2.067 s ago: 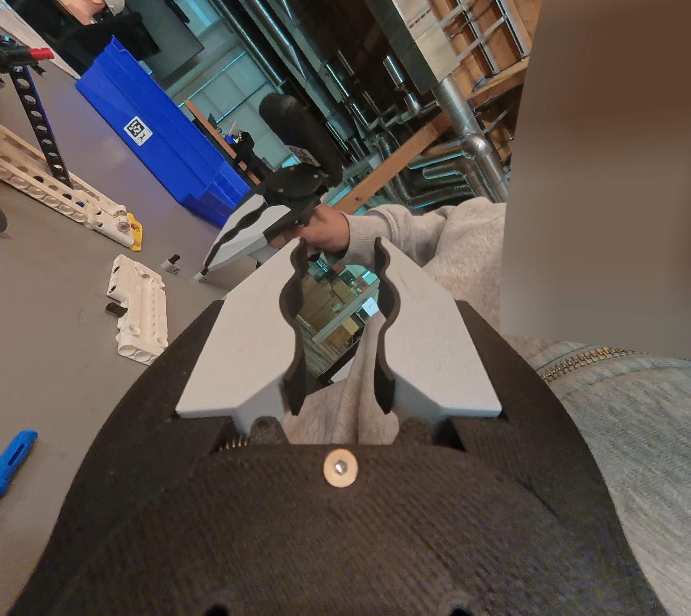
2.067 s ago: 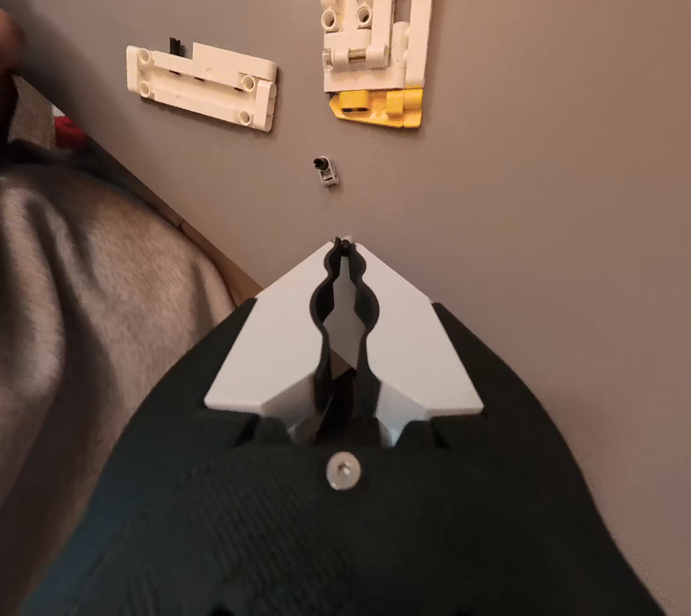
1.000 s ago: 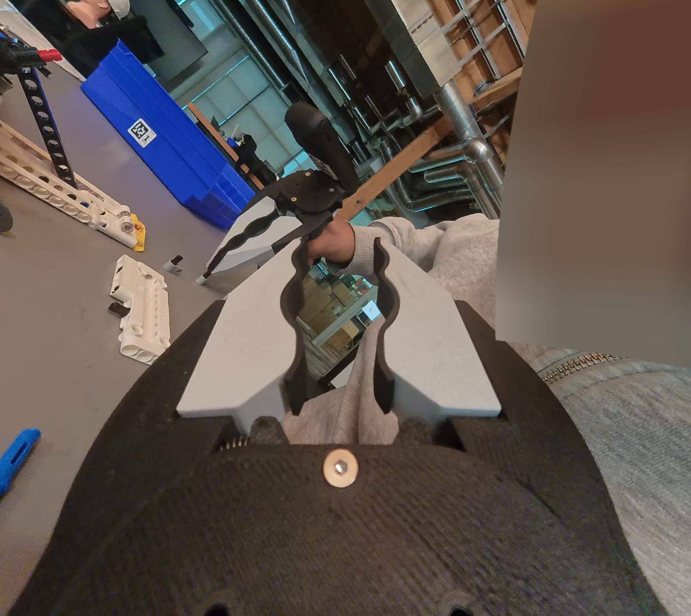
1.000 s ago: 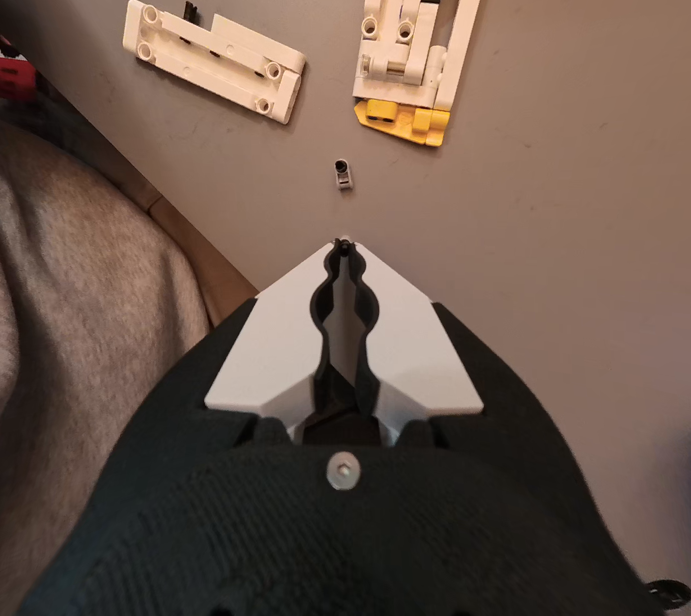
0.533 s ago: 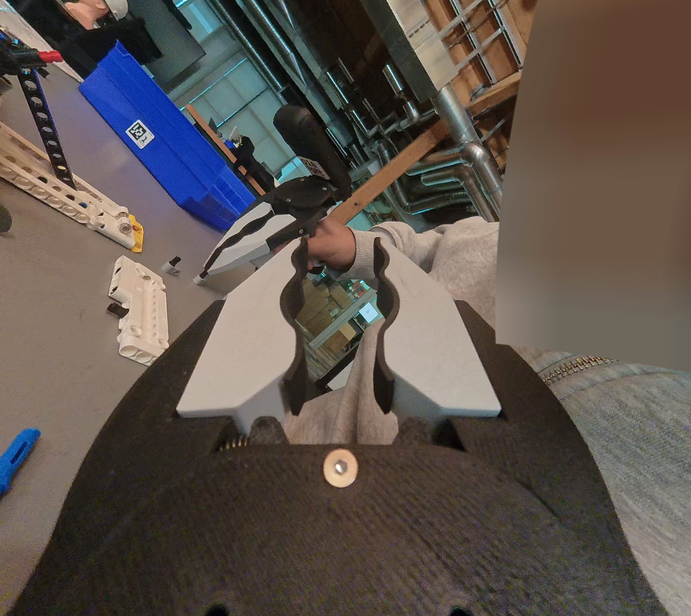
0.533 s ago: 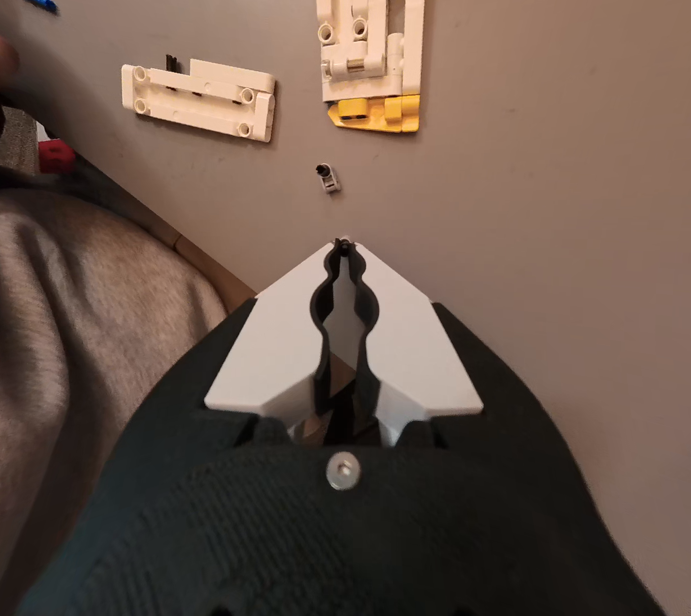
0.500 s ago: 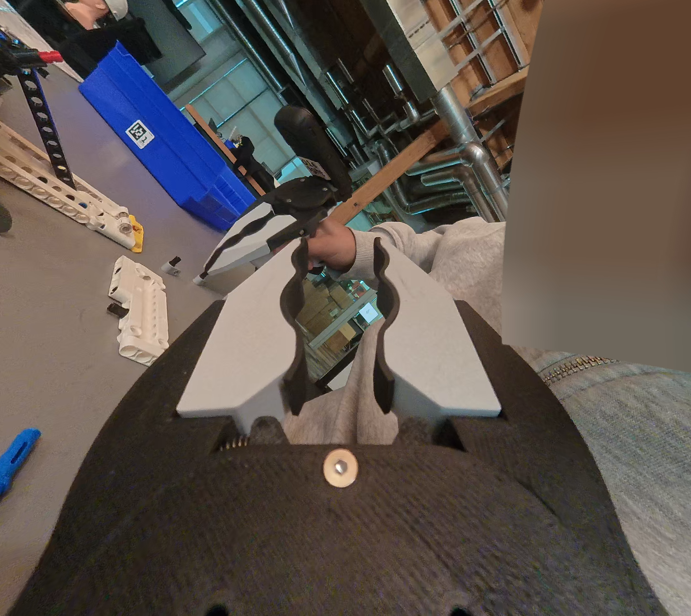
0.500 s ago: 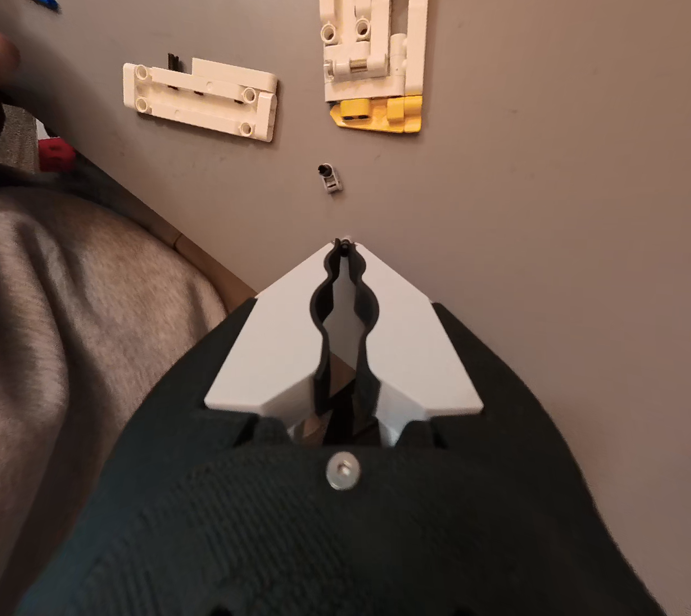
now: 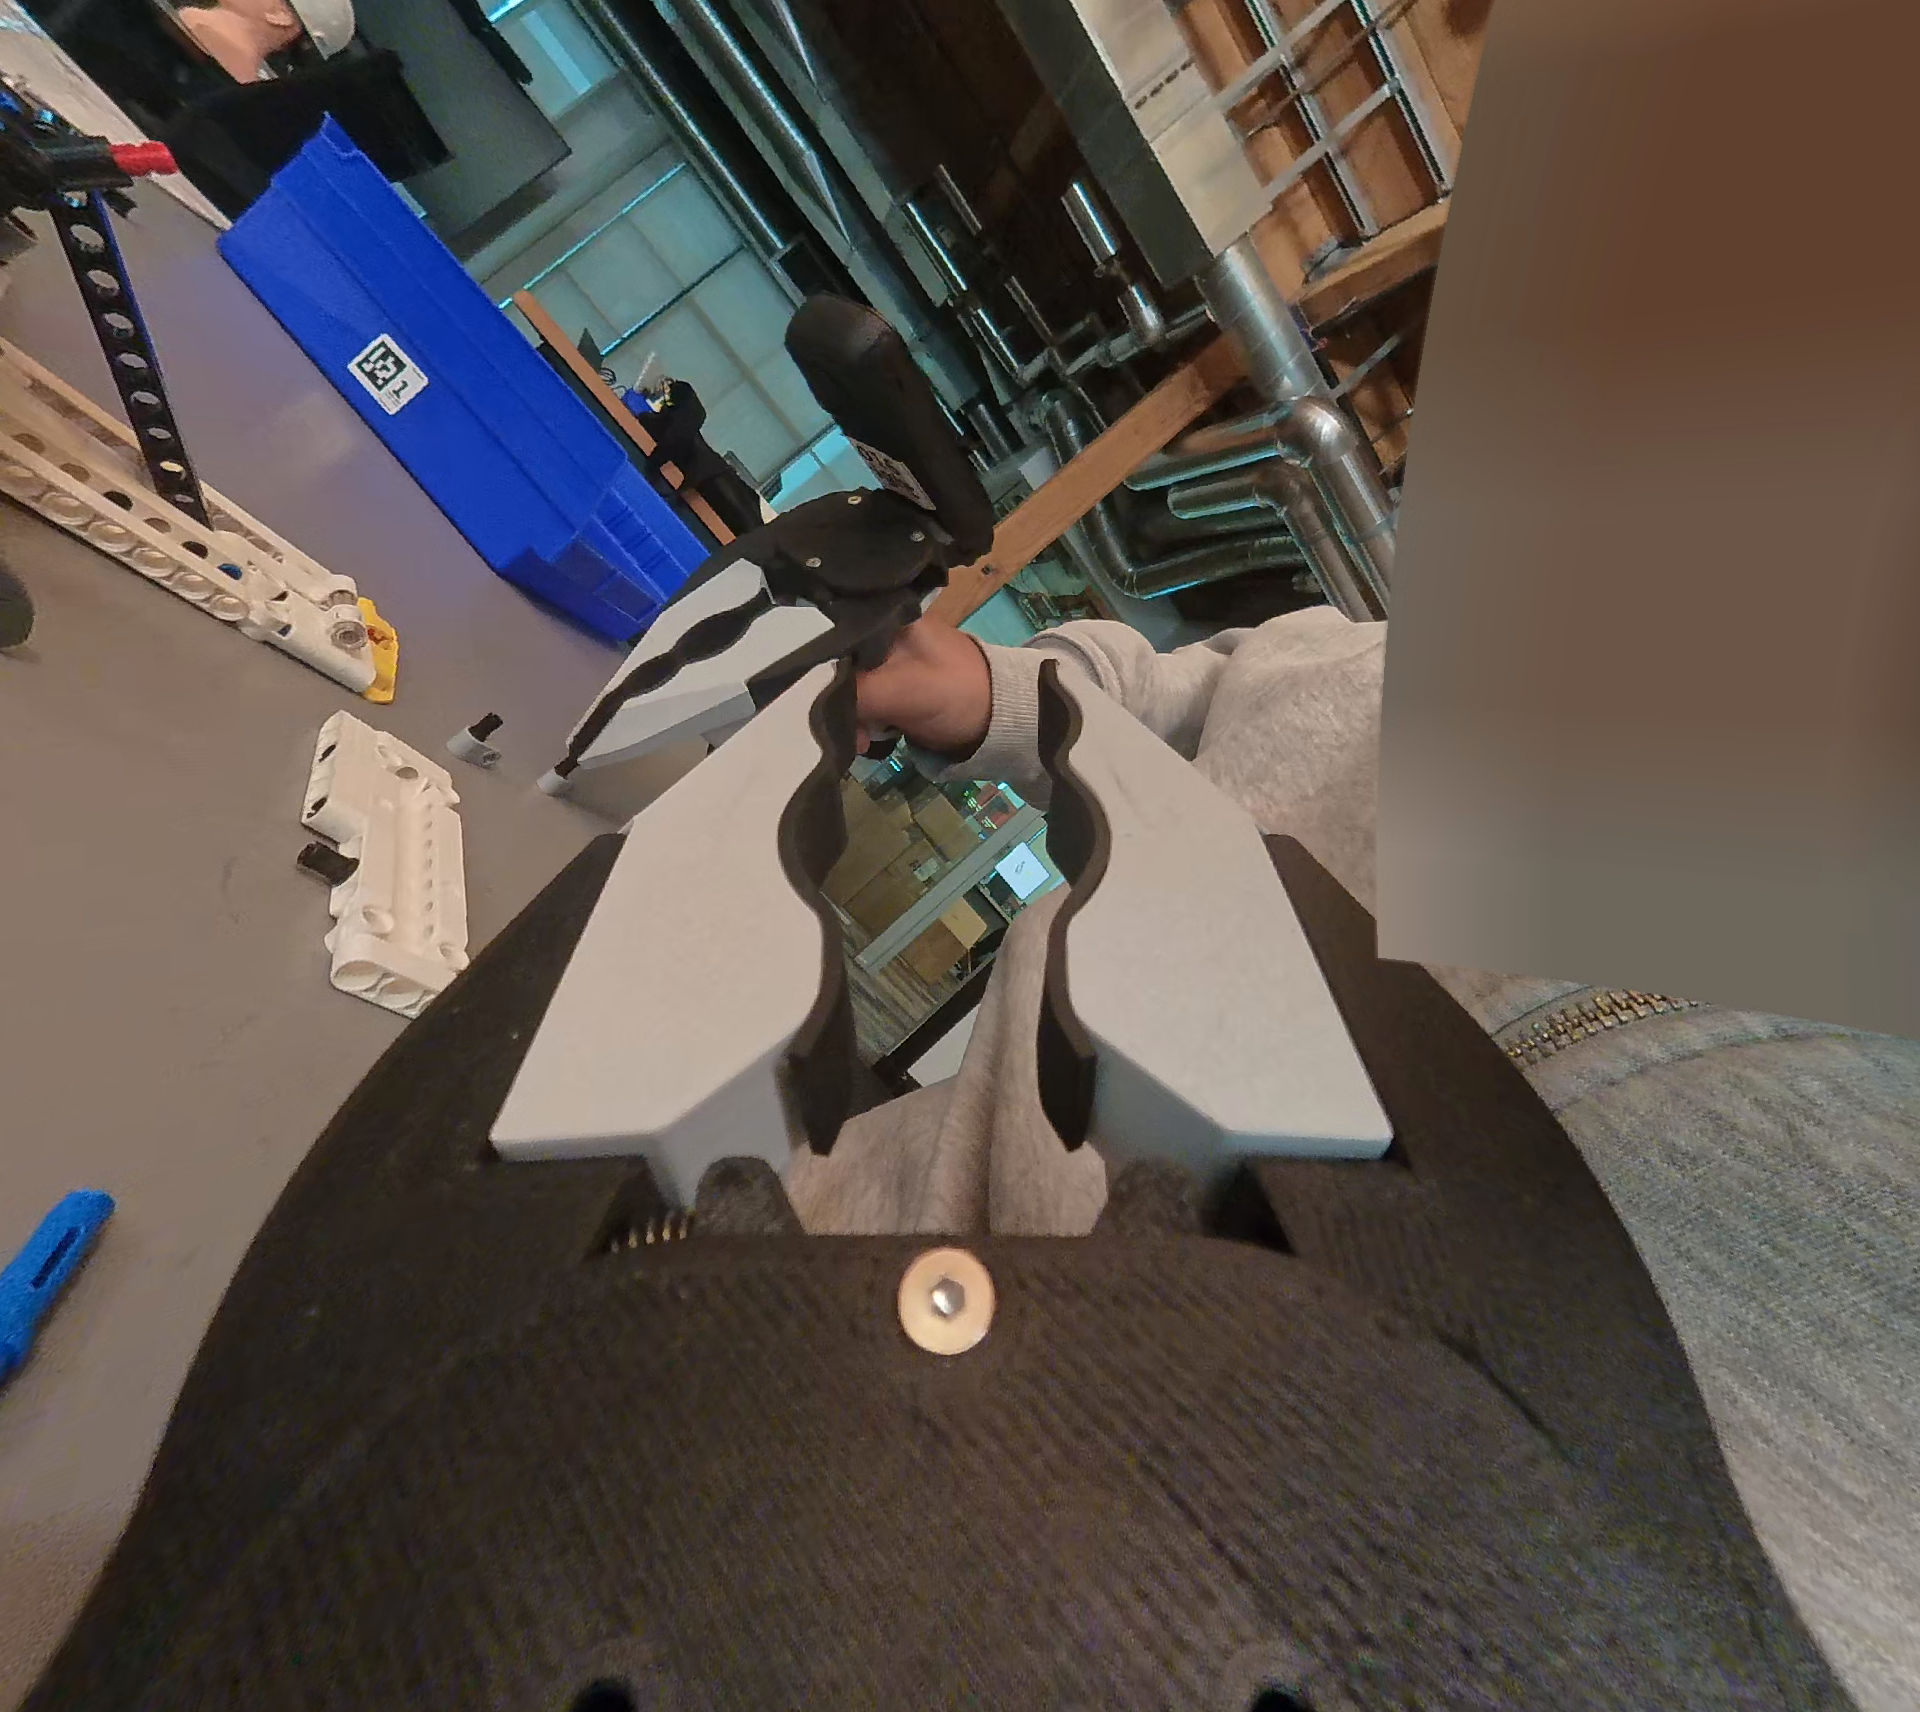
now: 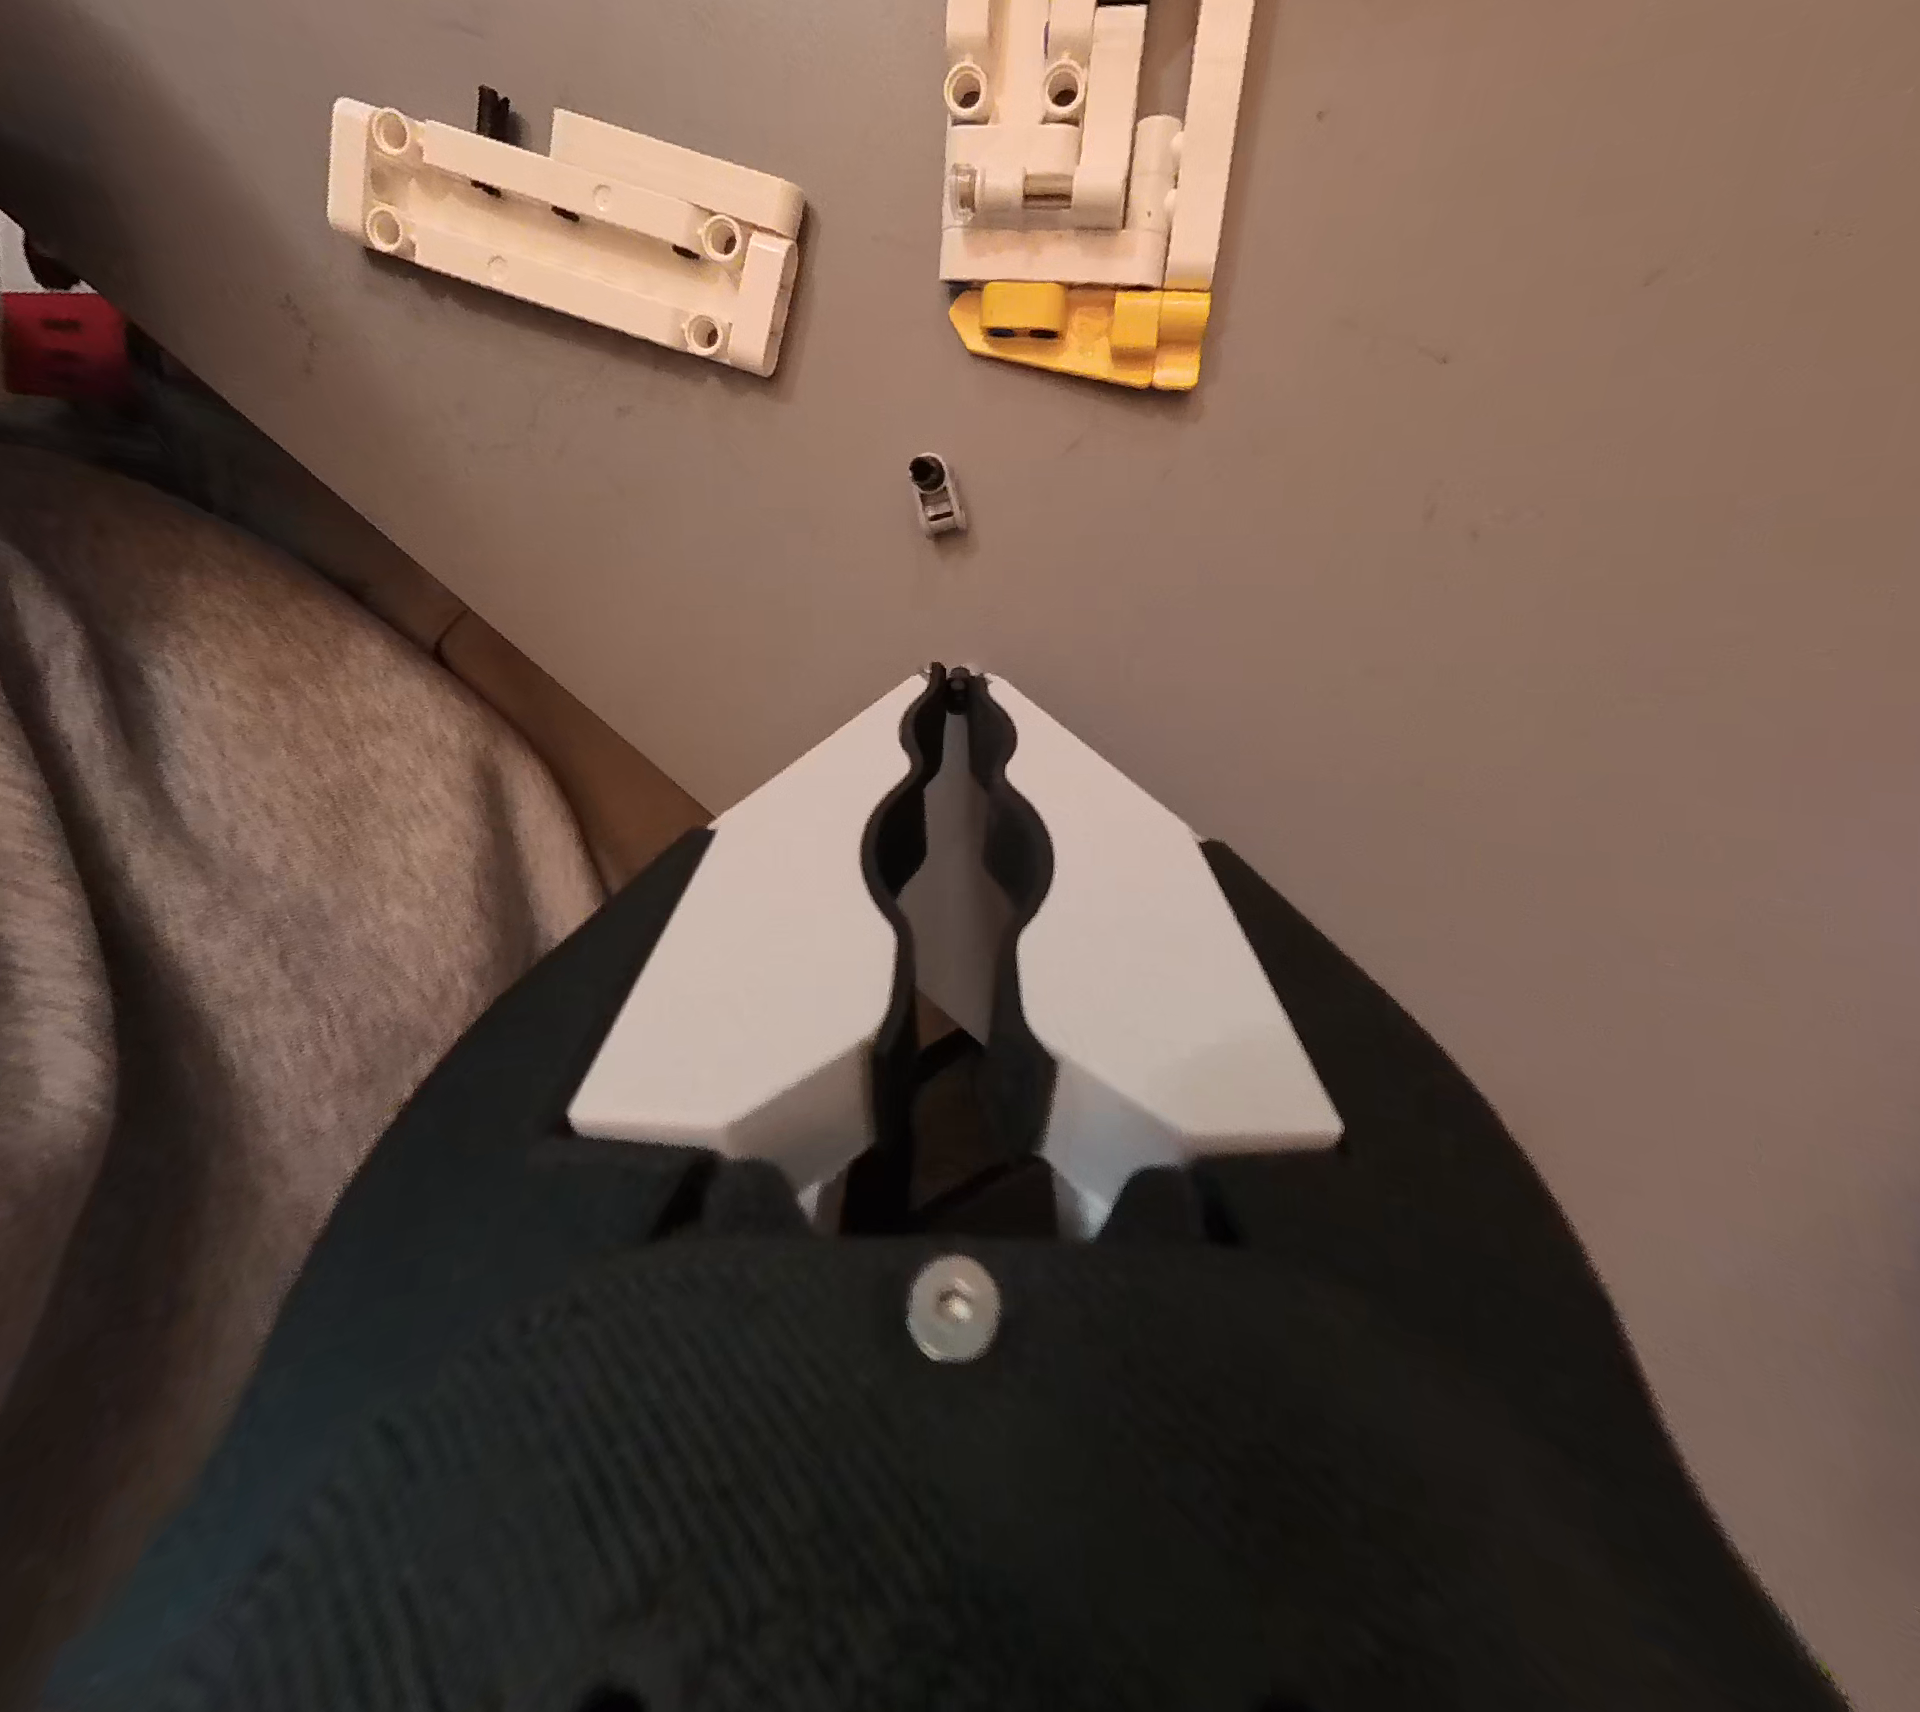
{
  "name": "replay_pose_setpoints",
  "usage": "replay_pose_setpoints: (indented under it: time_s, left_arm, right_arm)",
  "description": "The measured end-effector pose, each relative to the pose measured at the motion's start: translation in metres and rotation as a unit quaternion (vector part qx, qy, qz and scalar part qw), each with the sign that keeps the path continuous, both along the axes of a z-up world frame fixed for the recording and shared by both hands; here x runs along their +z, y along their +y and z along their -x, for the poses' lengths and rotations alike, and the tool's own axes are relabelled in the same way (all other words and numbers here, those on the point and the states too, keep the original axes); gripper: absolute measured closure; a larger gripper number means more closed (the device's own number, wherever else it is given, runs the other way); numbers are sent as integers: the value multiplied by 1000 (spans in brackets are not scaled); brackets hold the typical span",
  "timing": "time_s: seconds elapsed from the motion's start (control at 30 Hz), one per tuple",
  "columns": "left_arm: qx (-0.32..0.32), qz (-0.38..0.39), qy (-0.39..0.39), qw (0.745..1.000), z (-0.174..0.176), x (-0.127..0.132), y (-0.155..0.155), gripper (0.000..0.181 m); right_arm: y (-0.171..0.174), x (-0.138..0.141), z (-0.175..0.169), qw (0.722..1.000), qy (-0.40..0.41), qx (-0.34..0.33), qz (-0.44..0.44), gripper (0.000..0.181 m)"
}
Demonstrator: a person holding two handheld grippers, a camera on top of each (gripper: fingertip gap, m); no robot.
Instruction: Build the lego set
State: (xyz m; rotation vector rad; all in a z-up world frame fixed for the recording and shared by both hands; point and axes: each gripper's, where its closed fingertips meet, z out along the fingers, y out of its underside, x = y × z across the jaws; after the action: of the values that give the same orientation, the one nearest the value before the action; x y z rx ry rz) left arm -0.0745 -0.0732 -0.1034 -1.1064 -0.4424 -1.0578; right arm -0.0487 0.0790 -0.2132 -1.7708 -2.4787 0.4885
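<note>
Left claw agape over grey sleeve; right claw, tips together, beside white lego panel on worktop.

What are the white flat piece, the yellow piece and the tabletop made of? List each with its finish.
White flat piece: looks like moulded hard plastic, smooth with a slight sheen; round pin holes and crisp edges suggest it.
Yellow piece: likely the same plastic, glossy, evenly coloured.
Tabletop: a matte grey sheet, faintly scuffed; laminate or painted board, I cannot tell which.
</note>
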Motion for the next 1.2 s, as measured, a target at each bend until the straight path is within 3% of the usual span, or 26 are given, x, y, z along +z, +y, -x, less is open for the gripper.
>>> replay_pose_setpoints:
  time_s: [0.8, 1.2]
  left_arm:
    - [1, 1, 0, 1000, 0, 0, 0, 148]
    - [-1, -1, -1, 1000, 0, 0, -1, 147]
  right_arm:
    - [0, -1, -2, 1000, 2, 21, -17, 178]
    - [0, -1, -4, 996, -6, 68, -56, 178]
